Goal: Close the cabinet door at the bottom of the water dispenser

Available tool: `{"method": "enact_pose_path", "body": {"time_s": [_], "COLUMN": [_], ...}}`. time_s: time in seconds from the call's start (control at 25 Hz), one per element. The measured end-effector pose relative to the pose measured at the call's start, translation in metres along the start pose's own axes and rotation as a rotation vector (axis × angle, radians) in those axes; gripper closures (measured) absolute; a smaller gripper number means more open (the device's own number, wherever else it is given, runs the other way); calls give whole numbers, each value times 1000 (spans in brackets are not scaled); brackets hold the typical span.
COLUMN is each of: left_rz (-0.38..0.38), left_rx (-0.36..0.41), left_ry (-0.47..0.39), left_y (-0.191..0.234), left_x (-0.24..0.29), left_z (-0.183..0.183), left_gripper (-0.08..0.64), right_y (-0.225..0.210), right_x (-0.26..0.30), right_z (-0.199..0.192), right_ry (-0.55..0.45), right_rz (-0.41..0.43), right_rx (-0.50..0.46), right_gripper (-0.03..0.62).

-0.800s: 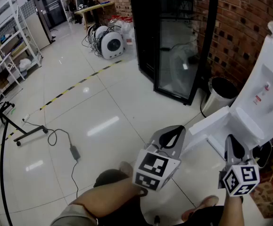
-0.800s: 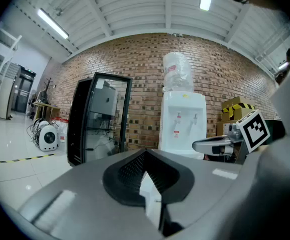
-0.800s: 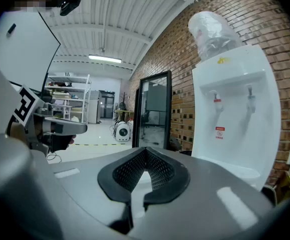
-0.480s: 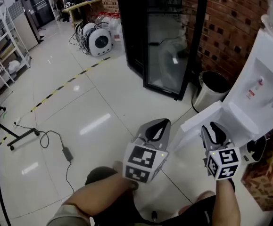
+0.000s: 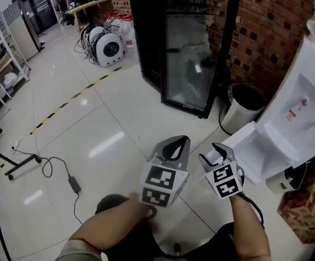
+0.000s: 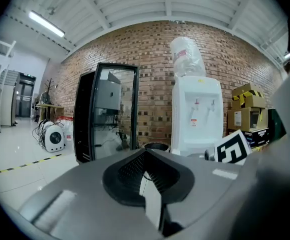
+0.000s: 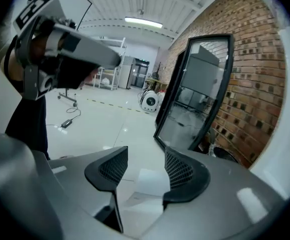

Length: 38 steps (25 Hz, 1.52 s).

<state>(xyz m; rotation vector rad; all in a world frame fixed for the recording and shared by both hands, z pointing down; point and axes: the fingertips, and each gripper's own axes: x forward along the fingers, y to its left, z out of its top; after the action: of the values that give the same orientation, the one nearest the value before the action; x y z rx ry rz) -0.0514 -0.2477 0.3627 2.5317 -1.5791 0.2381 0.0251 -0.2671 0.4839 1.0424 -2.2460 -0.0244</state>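
Observation:
The white water dispenser [image 5: 309,91] stands against the brick wall at the right, and it also shows in the left gripper view [image 6: 195,114]. Its bottom cabinet door [image 5: 249,143] is swung open, a white panel reaching out over the floor. My right gripper [image 5: 216,150] hovers by the door's free end, open, with nothing between its pads [image 7: 142,161]. A white panel edge shows through the gap. My left gripper [image 5: 183,140] is held just to its left, shut and empty [image 6: 146,156].
A tall black glass-door cabinet [image 5: 184,42] stands behind, with a round metal bin [image 5: 241,110] between it and the dispenser. Cardboard boxes [image 6: 247,109] sit right of the dispenser. A cable with a power adaptor [image 5: 73,184] lies on the floor at the left.
My right gripper has swung left, from the door's right side to its free end. The left gripper has stayed about where it was.

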Motion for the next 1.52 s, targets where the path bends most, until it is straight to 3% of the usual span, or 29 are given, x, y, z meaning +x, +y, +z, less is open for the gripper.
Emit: {"method": "enact_pose_path", "body": {"time_s": [0.24, 0.52, 0.68, 0.84, 1.0, 1.12, 1.24, 1.32, 1.44, 1.52], "left_rz": [-45, -103, -135, -213, -306, -339, -308, -267, -213, -185], "left_rx": [-24, -7, -88, -125, -130, -107, -45, -18, -14, -21], "left_ry": [-24, -24, 18, -9, -17, -34, -40, -20, 19, 32], "left_y": [-13, -54, -81, -129, -178, -196, -195, -187, -169, -157], "left_x": [9, 8, 19, 16, 4, -10, -15, -11, -4, 0], "left_z": [14, 12, -1, 9, 16, 19, 15, 5, -9, -14], "left_gripper": [560, 560, 560, 560, 560, 560, 560, 560, 560, 560], "right_y": [13, 9, -6, -43, -98, -158, -218, -245, -263, -261], "right_x": [3, -58, -101, -141, -175, -199, -212, -214, -215, -213], "right_z": [-26, -70, -103, -140, -183, -218, -250, -270, -298, -310], "right_ry": [129, 257, 335, 385, 397, 407, 393, 405, 453, 457], "right_rz": [60, 77, 29, -70, -177, -361, -568, -644, -697, -676], "right_rx": [-99, -89, -53, 49, 239, 360, 428, 469, 533, 601], "right_gripper": [421, 495, 511, 555, 575, 575, 575, 577, 578, 578]}}
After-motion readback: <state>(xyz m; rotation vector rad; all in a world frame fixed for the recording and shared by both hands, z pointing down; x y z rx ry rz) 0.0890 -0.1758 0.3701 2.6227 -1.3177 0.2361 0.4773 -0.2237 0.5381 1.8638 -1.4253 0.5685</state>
